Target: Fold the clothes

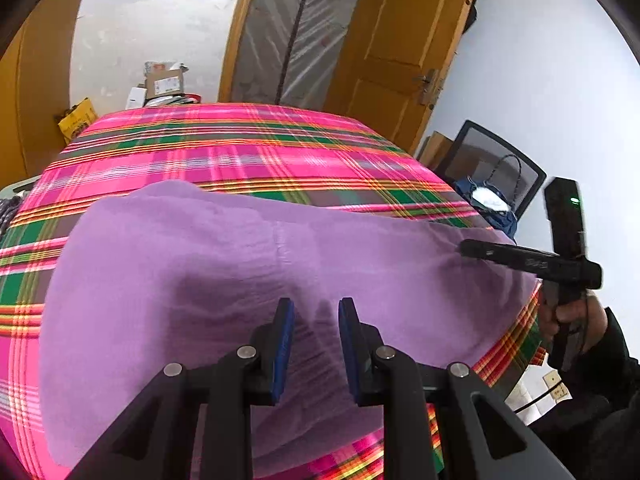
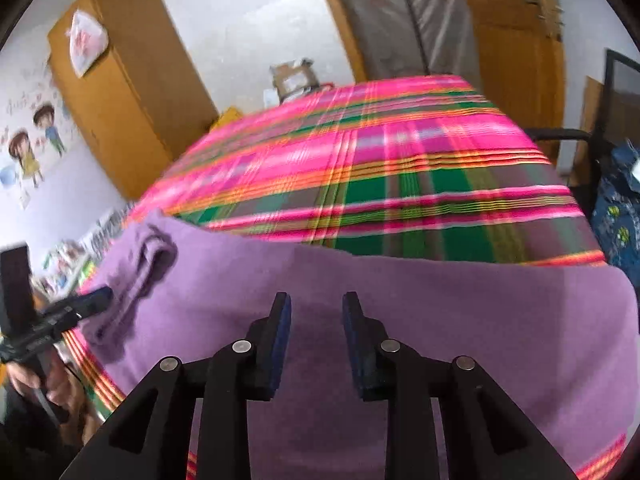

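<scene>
Purple garment (image 1: 248, 264) lies spread on the plaid bedspread (image 1: 240, 148) — near edge hidden behind both tools; left tool (image 1: 316, 310) and right tool (image 2: 316, 304) spread, empty.

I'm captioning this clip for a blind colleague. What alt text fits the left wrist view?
The open left claw hovers over a purple garment spread on a bed with a pink and green plaid cover. At the right edge, the right claw, held in a person's hand, reaches the garment's side. A wooden door stands behind the bed.
</scene>
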`<state>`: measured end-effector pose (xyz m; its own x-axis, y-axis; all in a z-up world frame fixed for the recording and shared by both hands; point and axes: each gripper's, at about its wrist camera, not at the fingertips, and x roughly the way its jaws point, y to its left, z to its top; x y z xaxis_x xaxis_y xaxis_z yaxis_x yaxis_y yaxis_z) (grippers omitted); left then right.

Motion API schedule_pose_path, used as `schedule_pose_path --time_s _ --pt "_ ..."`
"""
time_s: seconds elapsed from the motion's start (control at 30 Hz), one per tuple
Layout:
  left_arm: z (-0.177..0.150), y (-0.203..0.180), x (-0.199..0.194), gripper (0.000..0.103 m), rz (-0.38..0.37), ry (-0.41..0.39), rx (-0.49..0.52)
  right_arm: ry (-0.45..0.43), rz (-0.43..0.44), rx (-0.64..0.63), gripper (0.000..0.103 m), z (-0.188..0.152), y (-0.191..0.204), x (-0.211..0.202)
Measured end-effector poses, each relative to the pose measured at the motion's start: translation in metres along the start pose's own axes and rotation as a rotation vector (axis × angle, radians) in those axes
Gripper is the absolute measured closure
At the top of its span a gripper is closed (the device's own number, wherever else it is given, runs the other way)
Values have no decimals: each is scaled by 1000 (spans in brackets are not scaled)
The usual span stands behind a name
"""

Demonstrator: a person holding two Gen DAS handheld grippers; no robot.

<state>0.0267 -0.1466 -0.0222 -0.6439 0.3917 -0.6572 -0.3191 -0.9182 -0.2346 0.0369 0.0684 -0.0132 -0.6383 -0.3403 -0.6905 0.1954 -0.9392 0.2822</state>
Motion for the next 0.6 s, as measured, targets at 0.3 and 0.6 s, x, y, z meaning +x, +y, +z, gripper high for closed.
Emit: schedule_pose_path --time_s 0.3,0.6 --pt "7 -26 5 80 -30 5 53 -43 -64 172 75 -8 -46 -20" --pt "25 -16 10 80 90 -29 -7 -81 -44 134 73 -20 -39 -45"
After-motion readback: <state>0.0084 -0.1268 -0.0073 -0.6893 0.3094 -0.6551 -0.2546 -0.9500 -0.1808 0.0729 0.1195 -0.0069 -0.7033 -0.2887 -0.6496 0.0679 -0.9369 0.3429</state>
